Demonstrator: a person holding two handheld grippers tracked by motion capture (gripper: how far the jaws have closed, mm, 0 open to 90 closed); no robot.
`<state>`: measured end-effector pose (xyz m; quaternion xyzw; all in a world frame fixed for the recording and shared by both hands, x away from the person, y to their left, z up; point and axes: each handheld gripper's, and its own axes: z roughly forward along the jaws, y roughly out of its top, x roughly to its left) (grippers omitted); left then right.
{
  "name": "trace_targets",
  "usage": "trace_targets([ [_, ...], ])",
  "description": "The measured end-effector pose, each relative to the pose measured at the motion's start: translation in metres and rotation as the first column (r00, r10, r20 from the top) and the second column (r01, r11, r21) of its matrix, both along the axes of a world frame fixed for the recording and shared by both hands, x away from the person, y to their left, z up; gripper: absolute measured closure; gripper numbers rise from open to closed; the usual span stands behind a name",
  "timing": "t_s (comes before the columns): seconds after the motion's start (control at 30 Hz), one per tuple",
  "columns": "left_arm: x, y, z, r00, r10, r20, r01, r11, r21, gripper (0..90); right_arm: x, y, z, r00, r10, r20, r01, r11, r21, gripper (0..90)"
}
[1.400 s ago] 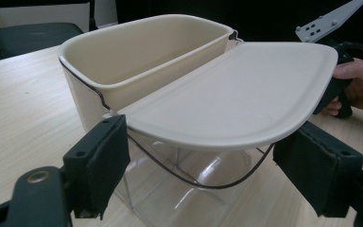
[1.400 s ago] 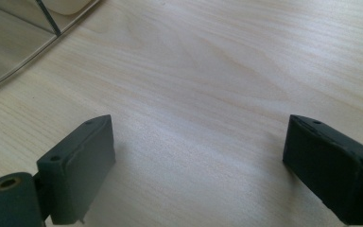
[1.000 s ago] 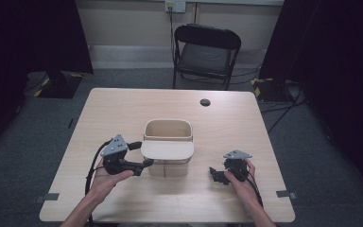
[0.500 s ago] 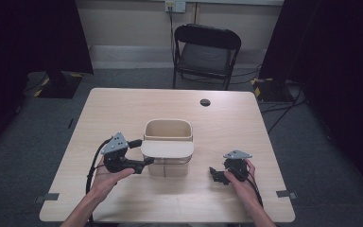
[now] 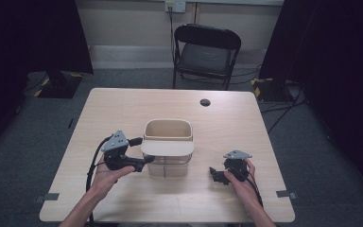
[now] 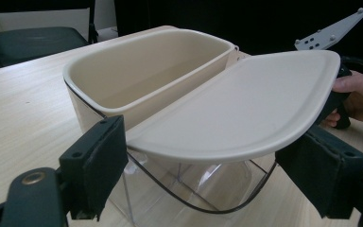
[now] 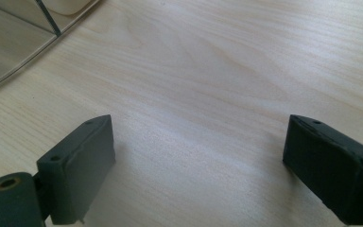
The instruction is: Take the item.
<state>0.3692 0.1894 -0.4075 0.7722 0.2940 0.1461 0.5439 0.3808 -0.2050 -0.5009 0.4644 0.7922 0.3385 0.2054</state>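
A: Where was the container seen?

B: A cream container [image 5: 168, 142] with a clear lower body was seen near the middle of the tabletop [image 5: 246, 127], slightly toward the person's side. Its half-round cream lid [image 5: 167, 147] was laid over the near half, and the far half was left open. In the left gripper view the lid [image 6: 246, 101] was shown resting on the rim, with the open cream tub [image 6: 146, 71] behind it.

A: How were the left tongs [image 5: 139, 152] held?

B: They were held in the left hand [image 5: 105, 176] just beside the container's left side, pointed toward it. In the left gripper view the left tongs [image 6: 217, 170] were spread wide, one jaw on each side of the lid's edge. No contact with the lid could be made out, and nothing was gripped.

A: And the right tongs [image 5: 216, 174]?

B: They were held low over the tabletop in the right hand [image 5: 242, 178], apart from the container on its right. In the right gripper view the right tongs [image 7: 198, 165] were opened wide above bare wood [image 7: 227, 71], and nothing was held between them. A corner of the clear container body [image 7: 14, 38] was caught at the upper left.

A: Anything else noted?

B: A black folding chair [image 5: 203, 52] was stood beyond the far edge, and a small dark round object [image 5: 205, 102] was set near that edge.
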Motion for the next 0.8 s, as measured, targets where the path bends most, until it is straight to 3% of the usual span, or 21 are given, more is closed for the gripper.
trace_targets([
  [0.8, 0.0045, 0.0013, 0.0010, 1.0000, -0.002, -0.001, 0.002, 0.9998, -0.018, 19.5, 0.0000, 0.0000, 0.0000, 1.0000, 0.000, 0.000, 0.000, 1.0000, 0.000, 9.3],
])
